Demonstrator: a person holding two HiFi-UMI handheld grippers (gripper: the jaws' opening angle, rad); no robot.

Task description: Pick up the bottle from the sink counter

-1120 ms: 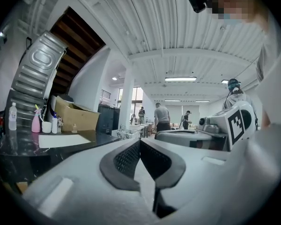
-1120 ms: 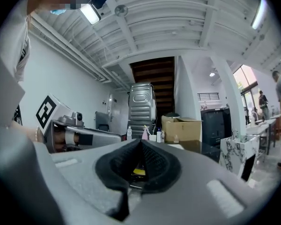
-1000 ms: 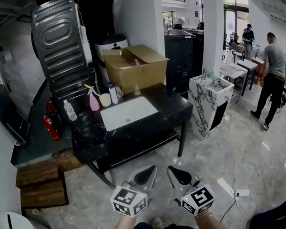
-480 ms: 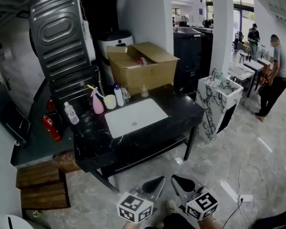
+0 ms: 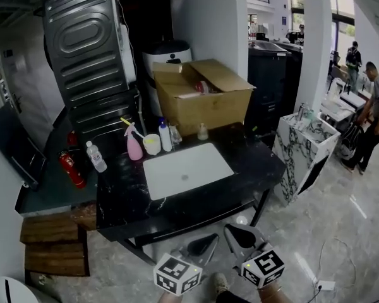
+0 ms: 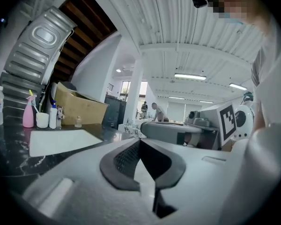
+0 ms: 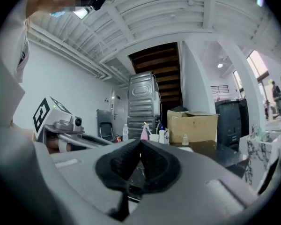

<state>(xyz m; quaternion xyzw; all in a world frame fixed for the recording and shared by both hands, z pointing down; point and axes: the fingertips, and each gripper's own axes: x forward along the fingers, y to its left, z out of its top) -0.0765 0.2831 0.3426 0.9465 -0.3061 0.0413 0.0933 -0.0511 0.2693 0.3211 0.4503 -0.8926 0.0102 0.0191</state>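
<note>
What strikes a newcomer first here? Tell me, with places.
The white basin set in the black counter at centre stands out most. Behind it sits an open cardboard box, with a pink spray bottle at the counter's back left. A tall grey ribbed panel stands at the upper left.

Daylight is pouring in from the windows (image 5: 338,5) at the head view's upper right, while its left side is sitting in dim shadow. The black desk (image 5: 247,163) is catching soft reflections, and the pale floor (image 5: 341,232) is shining faintly. Ceiling lamps (image 6: 189,76) are glowing in the left gripper view. Both gripper views are bending strongly toward dark, vignetted corners, with the nearest foreground falling out of focus.
</note>
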